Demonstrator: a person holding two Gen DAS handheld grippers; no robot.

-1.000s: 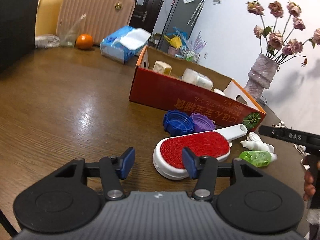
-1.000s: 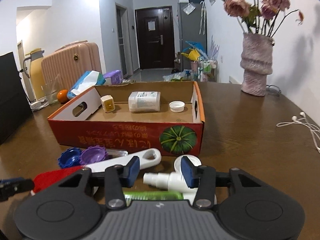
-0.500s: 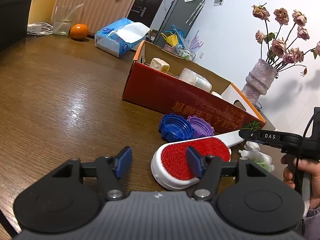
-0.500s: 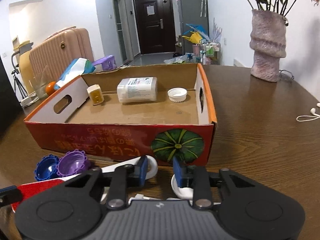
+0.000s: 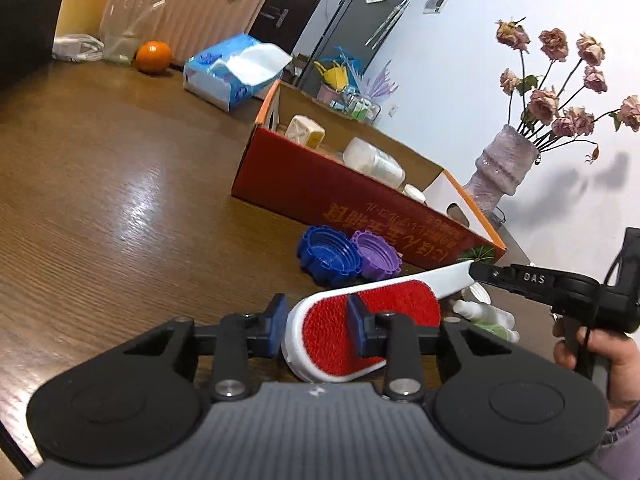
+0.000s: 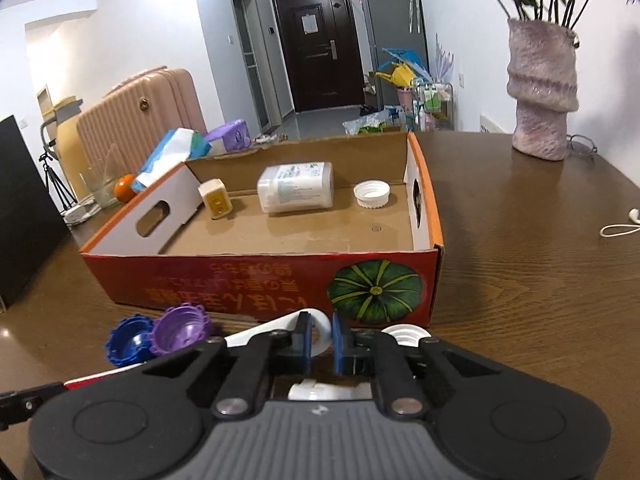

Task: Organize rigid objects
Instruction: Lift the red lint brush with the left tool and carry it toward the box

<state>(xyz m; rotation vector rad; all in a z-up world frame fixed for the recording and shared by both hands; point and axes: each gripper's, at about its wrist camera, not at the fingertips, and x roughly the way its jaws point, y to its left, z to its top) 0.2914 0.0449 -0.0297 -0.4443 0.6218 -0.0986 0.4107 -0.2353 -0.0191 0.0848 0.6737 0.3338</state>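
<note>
A white lint brush with a red pad (image 5: 360, 320) lies tilted up in front of the red cardboard box (image 5: 360, 200). My left gripper (image 5: 316, 328) is shut on the brush's head end. My right gripper (image 6: 318, 340) is shut on the brush's white handle loop (image 6: 320, 326); it also shows in the left wrist view (image 5: 476, 272) at the handle tip. The box (image 6: 260, 280) holds a white bottle (image 6: 296, 192), a white cap (image 6: 371, 194) and a small yellow-white item (image 6: 216, 200).
A blue cap (image 5: 328, 254) and a purple cap (image 5: 378, 254) sit by the box front. Small white and green bottles (image 5: 484, 316) lie under the handle. A vase of dried roses (image 6: 542, 92), tissue pack (image 5: 232, 70), orange (image 5: 154, 56) and earphones (image 6: 620, 226) stand around.
My right gripper moved forward and closed on the brush handle. My left gripper closed on the brush head, and the brush now sits raised and tilted.
</note>
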